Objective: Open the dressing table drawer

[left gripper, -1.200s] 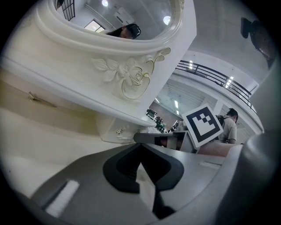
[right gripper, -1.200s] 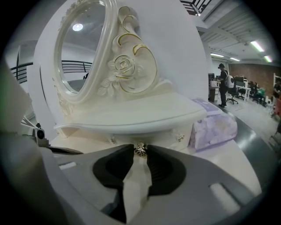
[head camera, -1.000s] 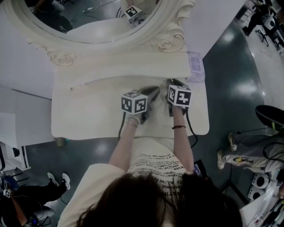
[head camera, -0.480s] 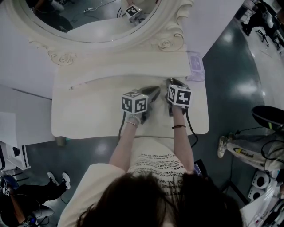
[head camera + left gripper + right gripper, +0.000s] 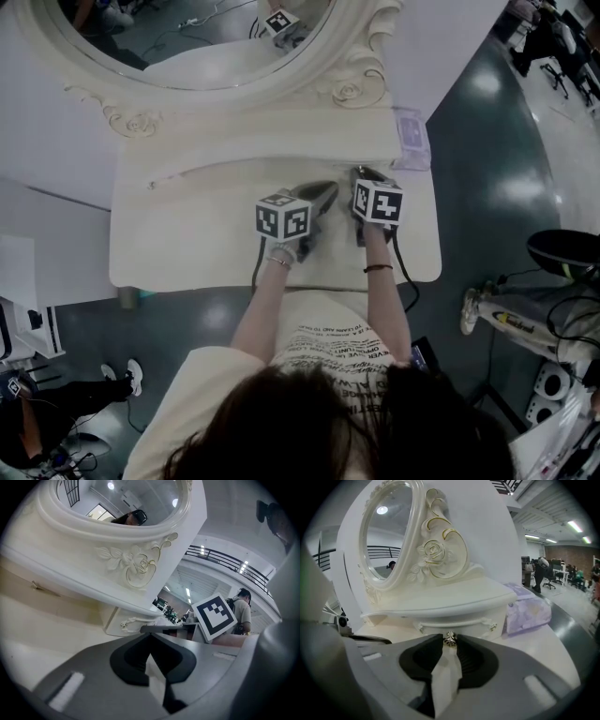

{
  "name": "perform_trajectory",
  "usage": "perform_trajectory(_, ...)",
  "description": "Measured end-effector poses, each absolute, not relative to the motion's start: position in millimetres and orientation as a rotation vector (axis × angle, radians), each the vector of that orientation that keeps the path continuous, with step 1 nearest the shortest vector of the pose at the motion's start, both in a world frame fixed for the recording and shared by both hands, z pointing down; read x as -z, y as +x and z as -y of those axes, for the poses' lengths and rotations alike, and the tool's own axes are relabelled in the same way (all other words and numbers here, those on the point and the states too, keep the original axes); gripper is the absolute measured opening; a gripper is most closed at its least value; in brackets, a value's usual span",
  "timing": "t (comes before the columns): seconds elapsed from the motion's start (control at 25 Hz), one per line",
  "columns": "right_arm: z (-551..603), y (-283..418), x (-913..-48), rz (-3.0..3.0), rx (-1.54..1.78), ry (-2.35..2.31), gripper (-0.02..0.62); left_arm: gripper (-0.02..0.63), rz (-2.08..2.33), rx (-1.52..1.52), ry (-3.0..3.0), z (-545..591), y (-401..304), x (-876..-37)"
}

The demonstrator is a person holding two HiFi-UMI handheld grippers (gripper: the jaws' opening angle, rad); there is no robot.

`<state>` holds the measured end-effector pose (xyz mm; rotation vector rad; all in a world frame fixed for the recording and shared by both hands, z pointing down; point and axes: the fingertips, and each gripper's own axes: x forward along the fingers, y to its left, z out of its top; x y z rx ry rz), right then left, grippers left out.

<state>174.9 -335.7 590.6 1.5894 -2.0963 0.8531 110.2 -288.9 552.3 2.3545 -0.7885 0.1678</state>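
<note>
Right gripper point(image 5: 450, 642) clenched on the drawer knob point(image 5: 450, 639); small drawer point(image 5: 474, 627) directly ahead of it. Left gripper point(image 5: 151, 635) closed, empty.

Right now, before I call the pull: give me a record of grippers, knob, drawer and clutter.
right gripper: jaws closed on the drawer knob
left gripper: jaws together, nothing between them, over the tabletop
drawer: looks closed, under the mirror shelf
clutter: purple pack on the right, beside the shelf
</note>
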Motion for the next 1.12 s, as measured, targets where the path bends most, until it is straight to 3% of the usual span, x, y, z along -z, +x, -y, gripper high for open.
perform_trajectory(1.12,315,173,-594,2.117,-0.881,1.561,0.101,0.000,0.822,-0.145,2.346,270,111,-549)
